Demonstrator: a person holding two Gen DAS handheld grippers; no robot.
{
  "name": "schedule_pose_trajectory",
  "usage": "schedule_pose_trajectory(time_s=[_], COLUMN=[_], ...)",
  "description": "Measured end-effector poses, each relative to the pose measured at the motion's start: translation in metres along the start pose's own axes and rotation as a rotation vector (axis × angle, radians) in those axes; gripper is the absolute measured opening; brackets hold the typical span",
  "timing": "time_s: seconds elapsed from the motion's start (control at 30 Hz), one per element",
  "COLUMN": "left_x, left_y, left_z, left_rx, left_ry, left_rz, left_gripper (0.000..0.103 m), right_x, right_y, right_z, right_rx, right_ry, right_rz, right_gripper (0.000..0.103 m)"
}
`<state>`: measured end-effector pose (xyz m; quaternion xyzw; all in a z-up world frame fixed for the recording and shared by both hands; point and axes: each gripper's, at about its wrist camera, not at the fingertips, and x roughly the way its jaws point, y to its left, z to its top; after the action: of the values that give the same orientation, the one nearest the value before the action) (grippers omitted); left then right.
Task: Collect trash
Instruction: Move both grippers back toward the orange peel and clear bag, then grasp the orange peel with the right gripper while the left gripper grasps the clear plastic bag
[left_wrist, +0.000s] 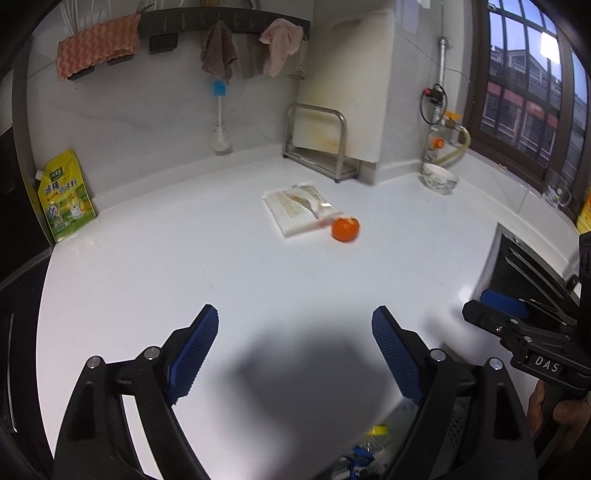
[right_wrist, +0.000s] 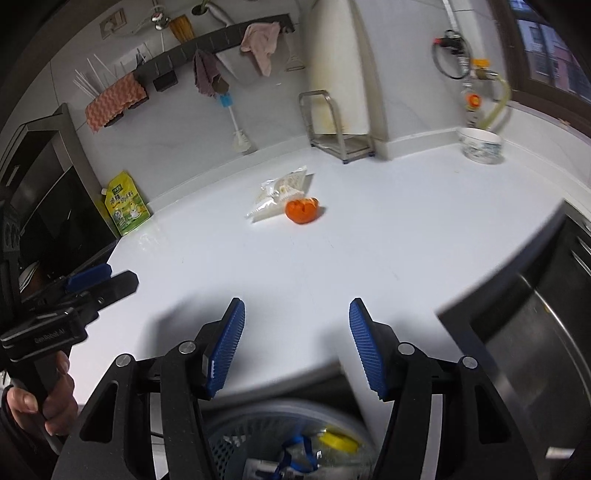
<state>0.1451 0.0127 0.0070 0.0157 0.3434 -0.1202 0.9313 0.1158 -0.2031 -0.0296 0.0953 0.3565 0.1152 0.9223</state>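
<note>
Your remaining trash is the orange peel (left_wrist: 345, 229) and the crinkled white wrapper (left_wrist: 299, 208), lying touching each other on the white counter (left_wrist: 221, 266), well ahead of both sets of jaws and roughly on their centre line. The peel looks like a hollow cupped shell: light, soft, likely to fold or tear, so close gently across its rim. The wrapper is thin film, nearly weightless and slippery; I'd judge its raised, puckered end nearest the peel the best place to pinch, since the flat part will slide under the pads.

Your left gripper (left_wrist: 295, 332) stands wide open with nothing between its pads. Your right gripper (right_wrist: 297, 325) is also apart, somewhat narrower, and holds nothing. Each shows at the edge of the other's view, so they sit side by side, near each other.

Below and behind the jaws, past the counter's near edge, sits the perforated bin (right_wrist: 236, 446) with a yellow scrap and blue bits already in it.

The run of counter between jaws and trash is bare. Farther off stand a metal rack (left_wrist: 317, 140) beyond the wrapper, a patterned bowl (left_wrist: 440, 179) off to the right and a yellow pouch (left_wrist: 66, 197) far left; none blocks the reach. The sink (right_wrist: 535, 332) opens close on the right, so keep the peel from rolling there
</note>
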Motion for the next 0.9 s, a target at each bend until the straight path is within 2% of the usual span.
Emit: schedule_pose_trajectory(time_s=[0.17,0.4,0.6,0.9], left_x=[0.031,0.073,0.098,0.113], left_y=[0.02,0.034,0.039,0.043], left_z=[0.027,0.045,0.051,0.052], left_rx=[-0.025,-0.033,-0.042,-0.053], left_ry=[0.017,0.045,0.068,0.083], left_rz=[0.029,0.07,0.085,0.096], left_gripper=[0.087,0.087,0.087,0.087], right_x=[0.043,0.102,0.144,0.181], right_y=[-0.002,-0.009,-0.013,-0.013], right_z=[0.038,0.075,0.09,0.103], right_rx=[-0.024,-0.053,-0.052,-0.047], right_ry=[0.042,0.095,0.14,0.176], right_rz=[0.039,0.036,0.008,-0.037], right_gripper=[0.057,0.058,0.058,0.058])
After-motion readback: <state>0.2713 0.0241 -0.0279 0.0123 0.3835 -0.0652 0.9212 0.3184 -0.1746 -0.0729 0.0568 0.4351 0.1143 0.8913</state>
